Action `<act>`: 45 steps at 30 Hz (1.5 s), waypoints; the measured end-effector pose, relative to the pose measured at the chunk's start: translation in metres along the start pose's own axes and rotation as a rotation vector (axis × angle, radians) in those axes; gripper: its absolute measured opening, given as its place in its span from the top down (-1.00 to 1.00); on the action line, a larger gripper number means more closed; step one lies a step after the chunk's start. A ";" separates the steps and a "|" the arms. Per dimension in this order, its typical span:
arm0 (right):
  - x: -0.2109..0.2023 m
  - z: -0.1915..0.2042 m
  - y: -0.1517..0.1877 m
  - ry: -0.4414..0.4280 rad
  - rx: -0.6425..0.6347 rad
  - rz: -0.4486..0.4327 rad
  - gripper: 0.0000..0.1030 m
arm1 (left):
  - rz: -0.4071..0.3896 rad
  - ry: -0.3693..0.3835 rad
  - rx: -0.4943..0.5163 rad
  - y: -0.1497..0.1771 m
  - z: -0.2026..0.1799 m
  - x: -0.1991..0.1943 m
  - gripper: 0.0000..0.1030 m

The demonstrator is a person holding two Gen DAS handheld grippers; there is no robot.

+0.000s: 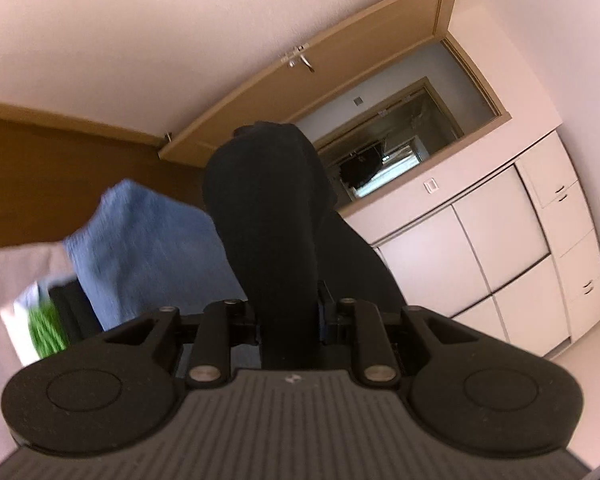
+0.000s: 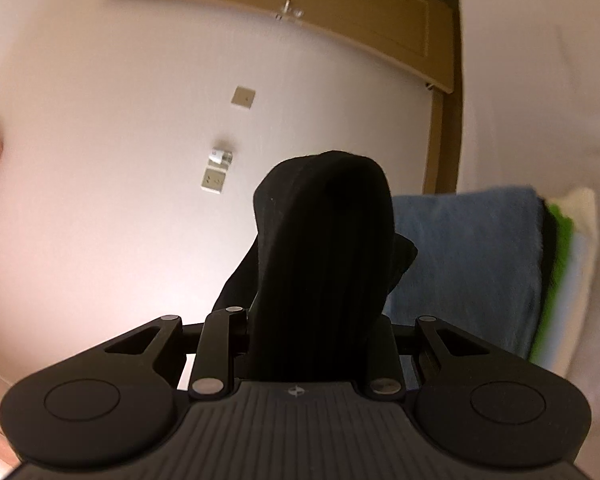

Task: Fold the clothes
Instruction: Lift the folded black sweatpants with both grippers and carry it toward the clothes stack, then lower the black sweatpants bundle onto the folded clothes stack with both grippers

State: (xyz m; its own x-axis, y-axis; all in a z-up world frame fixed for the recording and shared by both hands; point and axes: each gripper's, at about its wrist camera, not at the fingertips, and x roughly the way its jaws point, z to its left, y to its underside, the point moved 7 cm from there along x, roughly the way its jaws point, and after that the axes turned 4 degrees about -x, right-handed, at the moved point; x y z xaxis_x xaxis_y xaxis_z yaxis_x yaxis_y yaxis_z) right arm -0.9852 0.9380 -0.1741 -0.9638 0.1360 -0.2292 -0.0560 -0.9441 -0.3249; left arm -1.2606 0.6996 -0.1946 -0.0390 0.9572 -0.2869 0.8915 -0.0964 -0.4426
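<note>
My left gripper [image 1: 288,312] is shut on a black garment [image 1: 268,208] that bunches up over the fingers and hides them. My right gripper [image 2: 316,320] is shut on the same black garment [image 2: 324,240], which drapes over its fingers too. Both grippers hold the cloth up in the air, tilted toward the walls. A folded blue towel [image 1: 148,240] lies to the left in the left wrist view and to the right in the right wrist view [image 2: 468,264], on a stack with green and white cloth [image 2: 560,264].
A wooden door [image 1: 320,68] stands open onto a hallway. White cabinets [image 1: 500,248] line the right wall. A brown headboard [image 1: 60,176] and pale bedding [image 1: 4,300] lie at left. Wall sockets [image 2: 214,180] sit on the white wall.
</note>
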 end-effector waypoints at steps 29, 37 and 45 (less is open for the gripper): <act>0.062 0.007 0.046 0.683 -0.804 -0.092 -0.10 | 0.128 -0.436 0.764 -0.032 -0.002 0.100 0.59; 0.120 -0.034 0.016 0.686 -0.766 0.003 -0.10 | 0.202 -0.484 0.737 -0.044 0.022 0.135 0.67; 0.109 -0.005 -0.005 0.619 -0.749 -0.059 -0.08 | 0.206 -0.308 0.859 -0.038 -0.053 0.178 0.65</act>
State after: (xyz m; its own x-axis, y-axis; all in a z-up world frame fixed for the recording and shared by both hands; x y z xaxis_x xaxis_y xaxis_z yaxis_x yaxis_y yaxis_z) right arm -1.0889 0.9588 -0.2021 -0.6456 0.5126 -0.5660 0.2868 -0.5242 -0.8019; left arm -1.2778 0.8885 -0.1837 -0.1449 0.7959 -0.5879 0.2603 -0.5425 -0.7987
